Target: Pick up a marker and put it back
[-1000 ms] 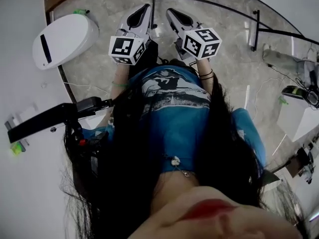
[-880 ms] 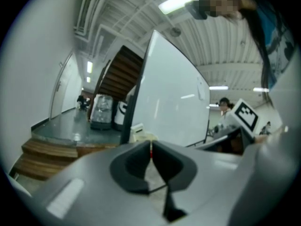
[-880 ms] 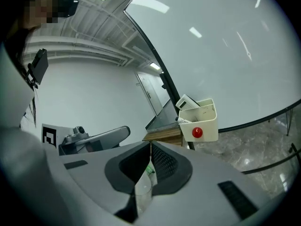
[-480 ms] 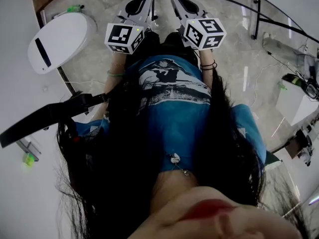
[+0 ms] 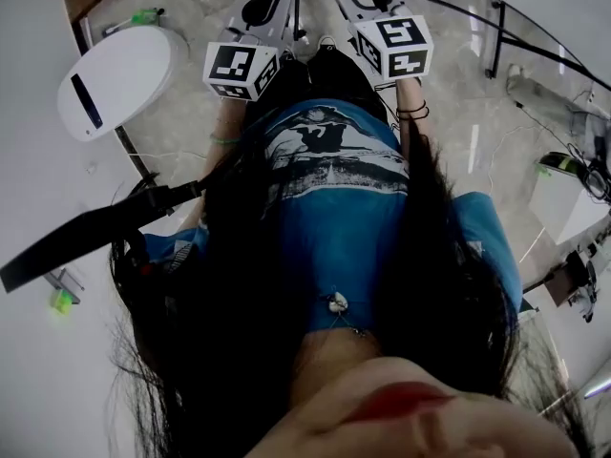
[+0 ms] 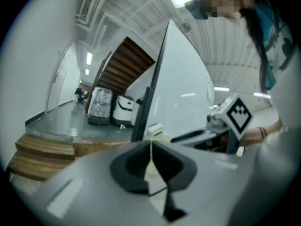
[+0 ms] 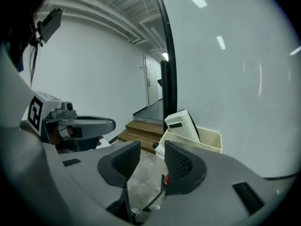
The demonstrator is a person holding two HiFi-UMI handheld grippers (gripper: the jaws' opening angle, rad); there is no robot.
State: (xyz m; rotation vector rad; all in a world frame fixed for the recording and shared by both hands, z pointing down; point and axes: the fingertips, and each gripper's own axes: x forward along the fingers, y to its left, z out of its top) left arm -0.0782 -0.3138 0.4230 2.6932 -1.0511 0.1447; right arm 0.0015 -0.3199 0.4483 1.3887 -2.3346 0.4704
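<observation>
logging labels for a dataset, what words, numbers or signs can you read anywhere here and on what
None: no readable text in any view.
Left marker cube and right marker cube: black-and-white square patterns only, no letters or digits.
Blue shirt: a dark picture print, no legible words.
White device in the beige bin: a dark window, no readable marking.

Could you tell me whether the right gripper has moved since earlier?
Yes: the right gripper has moved up the view, against the white oval unit; its empty fingers are opening.
</observation>
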